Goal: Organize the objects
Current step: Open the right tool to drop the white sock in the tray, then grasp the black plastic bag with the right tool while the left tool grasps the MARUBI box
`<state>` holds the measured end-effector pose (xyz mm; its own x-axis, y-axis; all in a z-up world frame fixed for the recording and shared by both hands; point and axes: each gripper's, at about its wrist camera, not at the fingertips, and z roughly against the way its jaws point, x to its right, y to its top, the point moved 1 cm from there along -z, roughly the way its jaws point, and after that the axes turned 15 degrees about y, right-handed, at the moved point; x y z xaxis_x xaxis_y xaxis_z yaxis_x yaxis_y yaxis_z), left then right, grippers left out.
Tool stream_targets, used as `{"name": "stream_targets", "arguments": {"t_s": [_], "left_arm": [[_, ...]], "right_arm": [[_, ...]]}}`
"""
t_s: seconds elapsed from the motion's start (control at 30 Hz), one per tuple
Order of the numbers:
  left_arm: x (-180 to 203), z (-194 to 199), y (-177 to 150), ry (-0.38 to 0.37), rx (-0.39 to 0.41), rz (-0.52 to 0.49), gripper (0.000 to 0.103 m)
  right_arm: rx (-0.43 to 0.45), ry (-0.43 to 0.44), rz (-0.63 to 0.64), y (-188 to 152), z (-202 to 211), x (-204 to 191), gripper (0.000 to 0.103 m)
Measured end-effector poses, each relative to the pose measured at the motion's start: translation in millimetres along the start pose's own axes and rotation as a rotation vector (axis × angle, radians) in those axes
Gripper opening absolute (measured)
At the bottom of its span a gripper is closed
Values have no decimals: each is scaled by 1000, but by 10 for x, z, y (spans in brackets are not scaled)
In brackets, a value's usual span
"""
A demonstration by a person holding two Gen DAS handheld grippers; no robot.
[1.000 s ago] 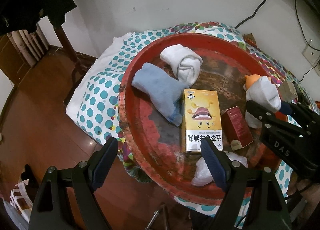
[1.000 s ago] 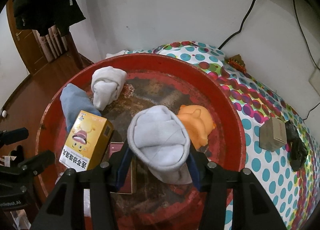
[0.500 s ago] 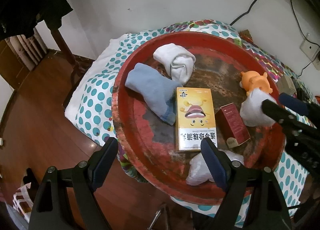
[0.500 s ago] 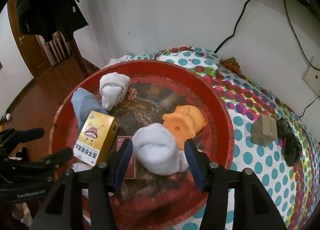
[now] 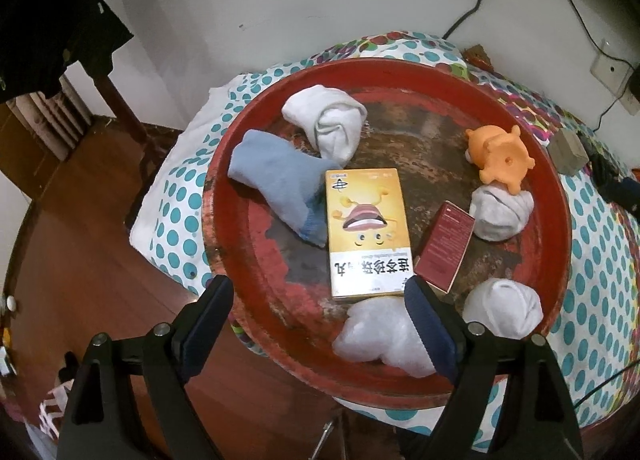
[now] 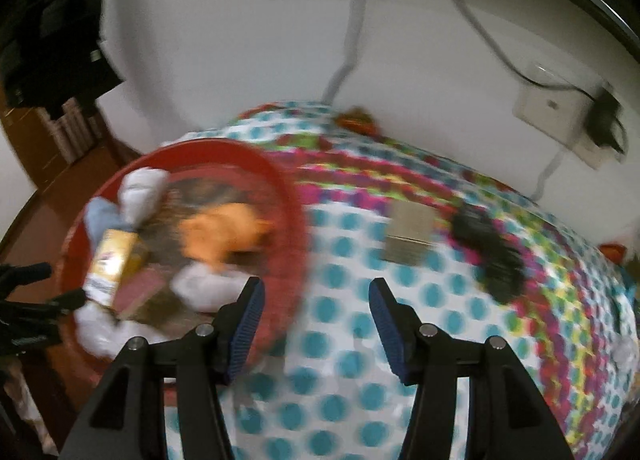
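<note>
A round red tray (image 5: 558, 220) on a polka-dot cloth holds a yellow box (image 5: 366, 228), a dark red box (image 5: 444, 246), an orange pig toy (image 5: 500, 156), a blue sock (image 5: 280, 184) and several white rolled socks, one (image 5: 500, 212) lying beside the pig. My left gripper (image 5: 320, 320) is open and empty above the tray's near rim. My right gripper (image 6: 316, 324) is open and empty over the cloth, right of the tray (image 6: 288, 184). The right wrist view is blurred.
A small tan box (image 6: 410, 232) and a black object (image 6: 488, 248) lie on the polka-dot cloth (image 6: 360, 400) to the right of the tray. A wall socket with a plug (image 6: 560, 116) and cables are behind. Wooden floor (image 5: 80, 260) lies to the left.
My right gripper let go of the white rolled sock, which now lies in the tray by the orange pig, then opened and swung right over the cloth. The left gripper hardly moved.
</note>
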<state>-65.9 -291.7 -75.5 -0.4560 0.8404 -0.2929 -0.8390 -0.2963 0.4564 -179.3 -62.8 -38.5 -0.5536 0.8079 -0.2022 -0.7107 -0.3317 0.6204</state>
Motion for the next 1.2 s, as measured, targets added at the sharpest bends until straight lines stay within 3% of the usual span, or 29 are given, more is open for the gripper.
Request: {"name": "stream_targets", "arguments": {"t_s": [0.27, 0.37, 0.6, 0.73, 1.03, 1.1, 1.17, 1.2], "left_arm": [[166, 56, -12, -3, 26, -44, 86], [220, 95, -17, -4, 43, -61, 87], [343, 169, 19, -19, 40, -79, 88], [470, 227, 86, 14, 46, -112, 88], [1146, 460, 345, -30, 89, -222, 89], [1356, 511, 392, -53, 100, -249, 89], [1638, 571, 463, -90, 114, -275, 89], [1736, 589, 488, -103, 117, -281, 89]], "right_arm": [[0, -140, -95, -110, 201, 1095, 56], [-13, -137, -97, -110, 144, 1316, 56], [-42, -137, -23, 59, -209, 1555, 56], [-61, -130, 5, 182, -488, 1662, 56], [-51, -97, -28, 172, -774, 1893, 55], [-35, -93, -30, 150, -754, 1914, 51], [-25, -73, -28, 120, -724, 1914, 33], [-24, -66, -35, 110, -710, 1922, 30]]}}
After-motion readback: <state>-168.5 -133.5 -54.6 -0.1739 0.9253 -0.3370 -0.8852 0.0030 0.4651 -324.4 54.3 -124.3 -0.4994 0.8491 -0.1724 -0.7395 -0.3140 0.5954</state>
